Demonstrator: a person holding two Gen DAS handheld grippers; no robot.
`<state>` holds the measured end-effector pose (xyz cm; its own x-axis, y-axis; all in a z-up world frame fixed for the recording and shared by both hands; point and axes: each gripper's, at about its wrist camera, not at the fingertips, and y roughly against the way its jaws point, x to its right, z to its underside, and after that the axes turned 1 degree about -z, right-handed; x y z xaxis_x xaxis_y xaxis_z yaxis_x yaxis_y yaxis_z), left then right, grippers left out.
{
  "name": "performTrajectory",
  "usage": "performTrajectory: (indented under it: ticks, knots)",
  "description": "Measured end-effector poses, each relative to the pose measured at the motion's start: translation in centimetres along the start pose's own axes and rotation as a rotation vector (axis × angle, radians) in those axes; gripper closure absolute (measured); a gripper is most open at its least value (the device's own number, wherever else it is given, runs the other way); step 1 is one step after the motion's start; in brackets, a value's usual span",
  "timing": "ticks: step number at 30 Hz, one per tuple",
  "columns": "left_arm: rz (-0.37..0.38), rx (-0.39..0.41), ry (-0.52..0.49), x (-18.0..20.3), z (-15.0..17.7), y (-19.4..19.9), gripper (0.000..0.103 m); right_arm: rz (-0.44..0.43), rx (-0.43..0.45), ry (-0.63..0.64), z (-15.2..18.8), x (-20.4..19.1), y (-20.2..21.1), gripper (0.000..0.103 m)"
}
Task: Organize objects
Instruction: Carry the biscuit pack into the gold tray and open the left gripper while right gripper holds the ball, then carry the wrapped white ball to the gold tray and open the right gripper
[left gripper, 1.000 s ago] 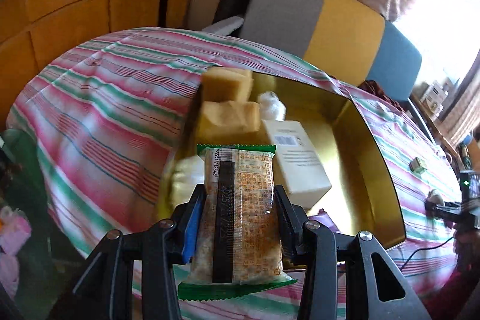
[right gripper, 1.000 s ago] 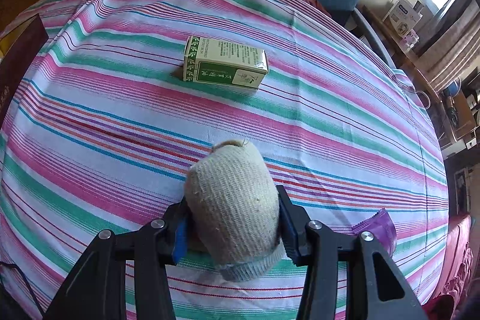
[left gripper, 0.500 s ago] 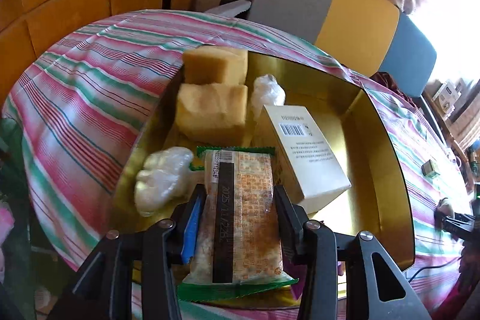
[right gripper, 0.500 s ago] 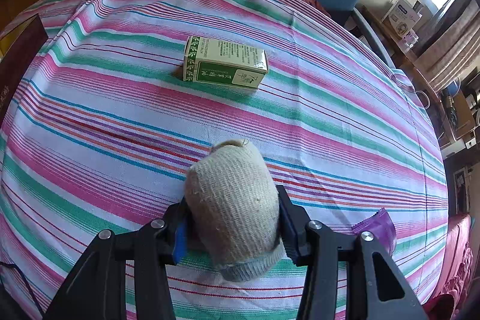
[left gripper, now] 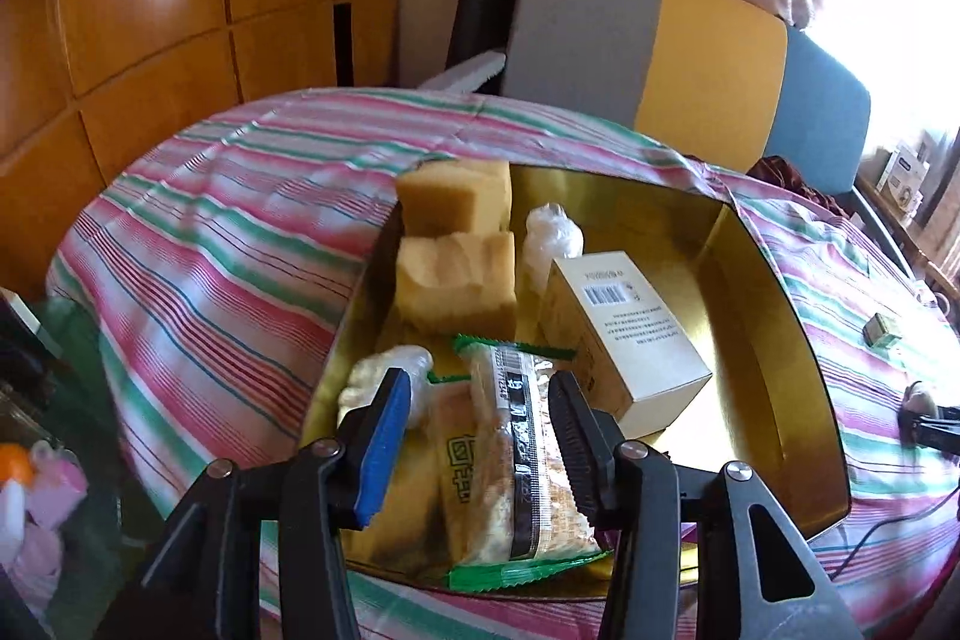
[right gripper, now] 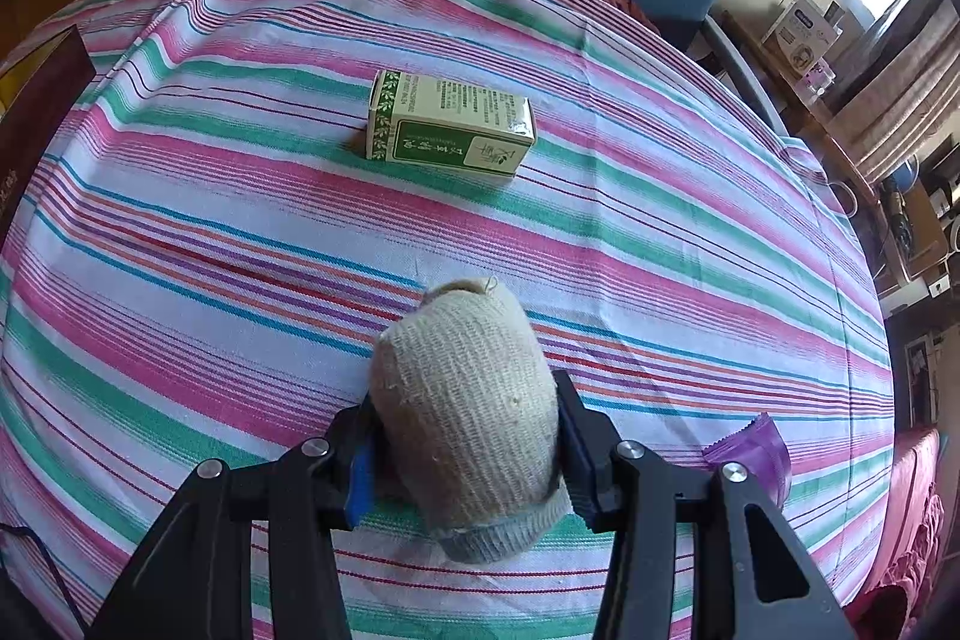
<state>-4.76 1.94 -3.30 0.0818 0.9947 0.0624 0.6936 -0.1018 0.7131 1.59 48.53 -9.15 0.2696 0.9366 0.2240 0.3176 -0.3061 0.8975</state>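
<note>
A gold tray (left gripper: 774, 316) on the striped tablecloth holds two yellow sponges (left gripper: 459, 280), a white box (left gripper: 630, 334) and two white wrapped lumps (left gripper: 552, 241). My left gripper (left gripper: 480, 400) is open over the tray's near end; the green-edged cracker packet (left gripper: 516, 460) lies loose between its jaws, leaning on the tray floor. My right gripper (right gripper: 465, 430) is shut on a rolled beige sock (right gripper: 468, 400), held just above the cloth. A green and white carton (right gripper: 450, 124) lies on the cloth beyond it.
A purple wrapper (right gripper: 750, 451) lies near the right table edge. The tray's dark outer wall (right gripper: 36, 112) shows at far left of the right wrist view. Chairs (left gripper: 648, 46) stand behind the table. The right gripper (left gripper: 930, 424) shows at the far right.
My left gripper has opened and let go of the cracker packet, which now rests tilted in the tray. The right gripper and sock have not moved.
</note>
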Motion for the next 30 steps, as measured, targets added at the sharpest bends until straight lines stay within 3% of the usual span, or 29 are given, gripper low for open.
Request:
performTrajectory:
  ticks: [11,20,30]
  knots:
    - [0.005,0.059,-0.055,0.8,-0.3,2.4,0.054,0.013,-0.035,-0.012,0.4,-1.3,1.0,0.055]
    - [0.020,0.056,-0.057,0.9,0.2,2.8,0.053,-0.122,-0.032,-0.013,0.7,-5.7,2.7,0.055]
    - [0.016,0.068,-0.056,0.7,0.3,3.3,0.053,-0.283,0.134,0.013,-0.5,-12.7,8.8,0.055]
